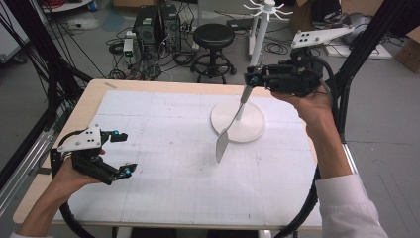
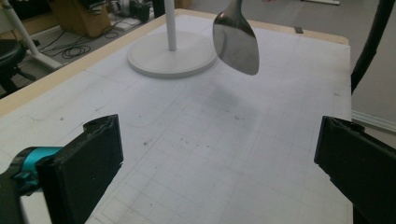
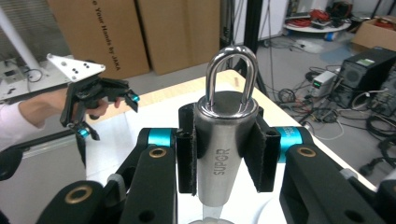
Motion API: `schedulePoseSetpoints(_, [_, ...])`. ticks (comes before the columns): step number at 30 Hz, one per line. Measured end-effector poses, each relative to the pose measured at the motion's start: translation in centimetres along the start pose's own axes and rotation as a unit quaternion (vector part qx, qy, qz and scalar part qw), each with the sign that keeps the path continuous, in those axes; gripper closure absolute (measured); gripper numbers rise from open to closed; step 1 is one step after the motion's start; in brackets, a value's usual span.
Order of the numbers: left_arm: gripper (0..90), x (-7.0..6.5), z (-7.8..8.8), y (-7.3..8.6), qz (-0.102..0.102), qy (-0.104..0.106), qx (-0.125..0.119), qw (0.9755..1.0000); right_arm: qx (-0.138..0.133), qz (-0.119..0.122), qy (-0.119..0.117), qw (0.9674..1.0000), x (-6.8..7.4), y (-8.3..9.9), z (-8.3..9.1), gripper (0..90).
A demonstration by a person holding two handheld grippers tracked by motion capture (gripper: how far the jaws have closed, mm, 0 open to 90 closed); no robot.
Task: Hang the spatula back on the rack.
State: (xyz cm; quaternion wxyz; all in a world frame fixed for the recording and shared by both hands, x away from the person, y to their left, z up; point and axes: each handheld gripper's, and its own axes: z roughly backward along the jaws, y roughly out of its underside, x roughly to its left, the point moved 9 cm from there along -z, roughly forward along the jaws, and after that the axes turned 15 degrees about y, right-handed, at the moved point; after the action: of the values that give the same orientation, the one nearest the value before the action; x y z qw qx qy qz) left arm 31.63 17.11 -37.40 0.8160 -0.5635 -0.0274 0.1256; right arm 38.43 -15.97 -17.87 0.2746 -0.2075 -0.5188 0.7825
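Gripping a steel spatula (image 1: 233, 119) by its thick handle, the right claw (image 1: 253, 79) sits above the far right of the counter (image 1: 163, 198), pads shut on the handle; blade hangs down and toward the person, in the air, near the white rack base (image 1: 247, 130). No containers on the counter. The rack's pole (image 1: 257, 44) rises from the base w/ hooks at top, nothing hanging on them.

Left claw (image 1: 124, 153) is low over the near-left of the counter, jaws wide apart, nothing between them, well apart from the spatula.

High view gives the overall layout: both hands, gridded white mat (image 1: 163, 163), black stool (image 1: 214, 37) and PC towers (image 1: 158, 25) on the floor beyond.

Right gripper view adds handle detail: "SUPOR" lettering on the handle (image 3: 225, 154), a metal hanging loop (image 3: 232, 74) at its end, pads (image 3: 187, 149) pressed on both sides. It also has the left claw farther off, plus cardboard boxes (image 3: 107, 32) behind.

Left gripper view looks between its own two spread jaws at the blade (image 2: 236, 42), hanging above the mat just beside the rack base (image 2: 173, 58), its faint shadow on the mat below.
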Motion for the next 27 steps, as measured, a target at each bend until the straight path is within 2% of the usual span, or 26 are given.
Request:
schedulePoseSetpoints(11, [1.7, 0.7, 0.2, 1.5, 0.021, -0.005, -0.005, 0.9998, 0.010, -0.012, 0.029, 0.9994, -2.4, -0.4, 0.2, 68.9])
schedulePoseSetpoints(18, [1.7, 0.7, -0.1, 2.1, 0.020, -0.003, 0.000, 0.9998, 0.030, -0.024, 0.048, 0.9981, -3.7, -0.6, 0.3, 68.9])
schedulePoseSetpoints(27, [1.7, 1.1, -0.2, 2.5, 0.025, -0.006, 0.002, 0.9997, 0.045, -0.023, 0.072, 0.9961, -5.5, -0.9, 0.1, 68.9])
